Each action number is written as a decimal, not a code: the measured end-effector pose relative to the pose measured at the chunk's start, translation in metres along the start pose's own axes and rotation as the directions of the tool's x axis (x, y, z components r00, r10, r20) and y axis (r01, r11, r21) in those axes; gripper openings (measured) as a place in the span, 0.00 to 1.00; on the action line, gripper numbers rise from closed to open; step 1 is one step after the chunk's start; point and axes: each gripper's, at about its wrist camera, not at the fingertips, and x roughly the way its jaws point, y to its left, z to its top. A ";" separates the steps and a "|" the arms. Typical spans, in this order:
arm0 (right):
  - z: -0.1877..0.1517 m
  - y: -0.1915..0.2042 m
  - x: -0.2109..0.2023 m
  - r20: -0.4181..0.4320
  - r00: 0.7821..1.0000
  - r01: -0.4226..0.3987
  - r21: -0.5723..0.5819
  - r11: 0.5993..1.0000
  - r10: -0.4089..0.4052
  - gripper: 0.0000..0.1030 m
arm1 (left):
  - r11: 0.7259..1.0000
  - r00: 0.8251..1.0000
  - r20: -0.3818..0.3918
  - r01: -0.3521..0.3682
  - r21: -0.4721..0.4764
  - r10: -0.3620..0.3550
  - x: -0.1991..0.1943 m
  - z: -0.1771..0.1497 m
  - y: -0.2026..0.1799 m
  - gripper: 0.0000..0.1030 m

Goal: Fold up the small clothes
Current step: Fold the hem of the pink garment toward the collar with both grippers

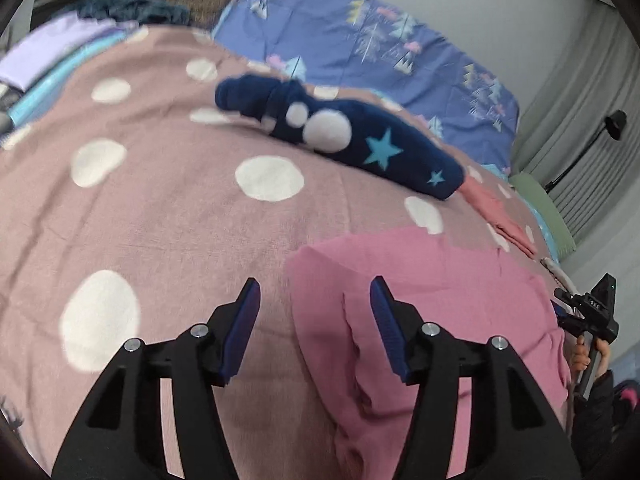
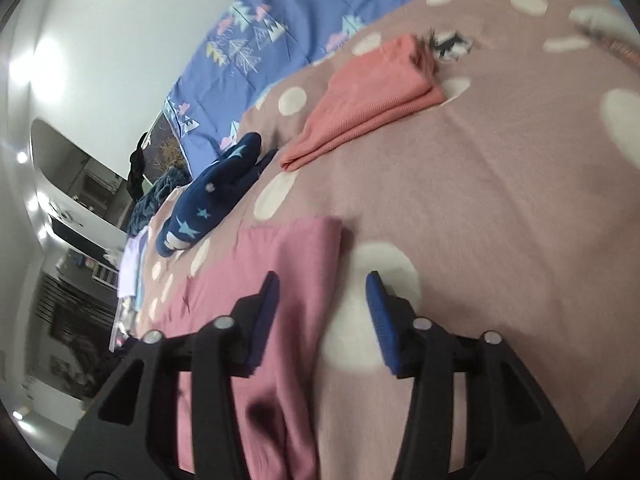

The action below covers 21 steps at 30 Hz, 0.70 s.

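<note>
Left wrist view is showing the left gripper (image 1: 315,292) standing open over the dotted blanket (image 1: 160,208), with nothing pressed between its 2 blue pads. A pink garment (image 1: 420,300) is lying flat in the lower right of the frame; its left edge is running up between the 2 fingers, so the right finger is sitting over the cloth and the left finger over bare blanket. Above it, in the upper middle, a navy star-patterned garment (image 1: 360,140) is lying bunched, and a folded coral garment (image 1: 500,216) is showing at the right. At the far right edge the right gripper (image 1: 592,312) is appearing in a person's hand.

Right wrist view is showing the right gripper (image 2: 323,290) open too, holding nothing. The pink garment (image 2: 280,264) is lying in the lower left, under the left finger, its right edge falling between the fingers. The coral garment (image 2: 372,100) is lying folded in the upper middle, well apart, and the navy garment (image 2: 208,200) is sitting at the left.
</note>
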 end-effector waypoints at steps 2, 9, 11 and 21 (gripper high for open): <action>0.009 0.003 0.016 -0.024 1.000 -0.007 -0.003 1.000 0.007 0.50 | 0.999 0.999 -0.046 0.000 -0.032 -0.001 0.025 0.007 0.004 0.55; 0.016 0.045 0.016 0.042 0.999 0.029 -0.179 0.983 -0.022 0.07 | 0.996 0.997 0.065 -0.043 0.084 0.038 0.026 0.006 -0.028 0.03; 0.016 0.039 0.013 0.051 0.998 0.046 -0.184 0.982 -0.038 0.07 | 0.992 0.993 0.094 -0.084 0.098 0.074 0.023 0.004 -0.024 0.03; -0.002 0.025 -0.017 0.082 0.993 0.092 -0.139 0.986 -0.081 0.32 | 0.990 0.991 0.121 -0.078 0.115 0.064 -0.024 -0.004 -0.017 0.33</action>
